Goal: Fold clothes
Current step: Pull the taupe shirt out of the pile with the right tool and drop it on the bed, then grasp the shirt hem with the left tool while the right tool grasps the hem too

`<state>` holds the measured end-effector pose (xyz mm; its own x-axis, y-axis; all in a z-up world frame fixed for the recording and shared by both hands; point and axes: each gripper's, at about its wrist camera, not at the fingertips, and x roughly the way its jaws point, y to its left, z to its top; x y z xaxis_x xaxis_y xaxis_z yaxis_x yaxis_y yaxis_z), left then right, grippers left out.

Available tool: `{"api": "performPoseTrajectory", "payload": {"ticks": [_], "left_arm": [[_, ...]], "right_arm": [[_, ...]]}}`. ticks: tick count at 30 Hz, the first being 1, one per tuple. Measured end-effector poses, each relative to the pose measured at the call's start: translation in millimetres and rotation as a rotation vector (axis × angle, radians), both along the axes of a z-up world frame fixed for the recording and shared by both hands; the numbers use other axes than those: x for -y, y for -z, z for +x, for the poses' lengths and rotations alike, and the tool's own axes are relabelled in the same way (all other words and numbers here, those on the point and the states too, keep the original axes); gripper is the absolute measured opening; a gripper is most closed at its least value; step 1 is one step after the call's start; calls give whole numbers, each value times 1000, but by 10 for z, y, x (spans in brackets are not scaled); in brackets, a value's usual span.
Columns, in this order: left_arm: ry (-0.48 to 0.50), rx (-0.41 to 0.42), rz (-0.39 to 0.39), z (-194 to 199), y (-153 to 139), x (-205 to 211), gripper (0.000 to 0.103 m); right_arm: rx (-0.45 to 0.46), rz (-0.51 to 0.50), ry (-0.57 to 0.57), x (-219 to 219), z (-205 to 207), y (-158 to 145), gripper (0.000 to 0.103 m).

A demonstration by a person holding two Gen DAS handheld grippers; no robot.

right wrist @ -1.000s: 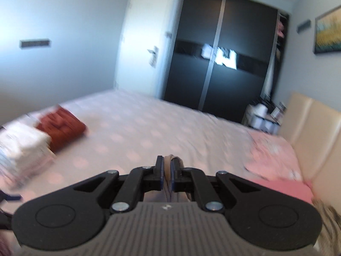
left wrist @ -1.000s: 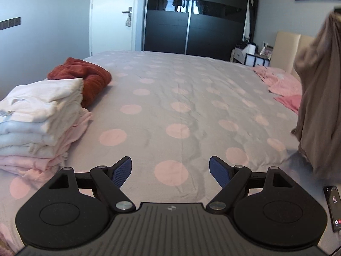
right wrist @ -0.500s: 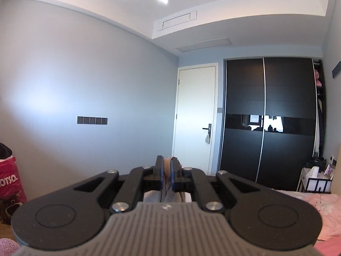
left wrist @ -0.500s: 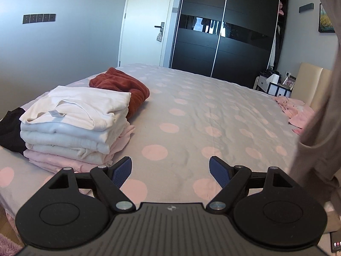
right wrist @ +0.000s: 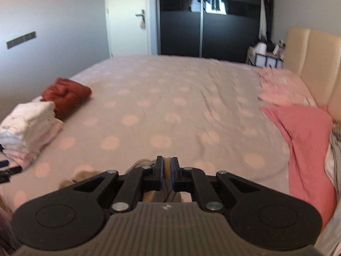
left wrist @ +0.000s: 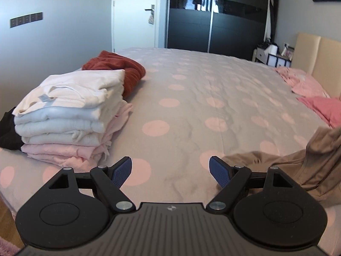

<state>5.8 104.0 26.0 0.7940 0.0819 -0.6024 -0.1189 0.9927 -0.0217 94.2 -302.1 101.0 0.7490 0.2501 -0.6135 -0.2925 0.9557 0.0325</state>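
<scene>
A tan garment [left wrist: 298, 166] lies partly on the near right of the polka-dot bed [left wrist: 191, 106], rising at the right edge. My right gripper [right wrist: 167, 170] is shut on a fold of this tan garment [right wrist: 147, 164], low over the bed's near edge. My left gripper [left wrist: 170, 170] is open and empty, above the near edge, left of the garment. A stack of folded white and pink clothes [left wrist: 70, 115] sits at the left, also in the right wrist view [right wrist: 29, 128].
A folded rust-red garment [left wrist: 119, 68] lies behind the stack. Pink clothes [right wrist: 298, 132] lie by the beige headboard [right wrist: 309, 59] on the right. A black item [left wrist: 8, 128] sits left of the stack. Dark wardrobe [left wrist: 215, 15] and door stand beyond the bed.
The right gripper has swung down from high in the air to just over the bed, lowering the tan garment onto it. The left gripper stayed open and shifted slightly.
</scene>
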Motion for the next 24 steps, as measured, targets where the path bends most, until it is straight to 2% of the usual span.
{"api": "performPoseTrajectory", "payload": {"ticks": [3, 8, 11, 13, 14, 18, 22, 24], "left_arm": [[64, -19, 10, 39, 98, 145, 80], [214, -44, 93, 174, 275, 504, 75], [314, -48, 186, 288, 367, 719, 74], [394, -44, 267, 344, 418, 856, 73], [433, -41, 295, 357, 443, 887, 73], [591, -29, 407, 409, 545, 1010, 71], [749, -16, 518, 462, 647, 1133, 57], [828, -10, 574, 488, 698, 1195, 54]], "right_arm": [[-66, -21, 89, 314, 145, 439, 8], [-122, -43, 168, 654, 244, 843, 9], [-131, -63, 167, 775, 247, 985, 16], [-127, -68, 159, 805, 205, 997, 29], [-122, -77, 154, 803, 199, 1002, 32], [-70, -141, 42, 665, 181, 979, 35], [-52, -192, -103, 417, 170, 1033, 39], [-50, -232, -169, 256, 187, 1090, 41]]}}
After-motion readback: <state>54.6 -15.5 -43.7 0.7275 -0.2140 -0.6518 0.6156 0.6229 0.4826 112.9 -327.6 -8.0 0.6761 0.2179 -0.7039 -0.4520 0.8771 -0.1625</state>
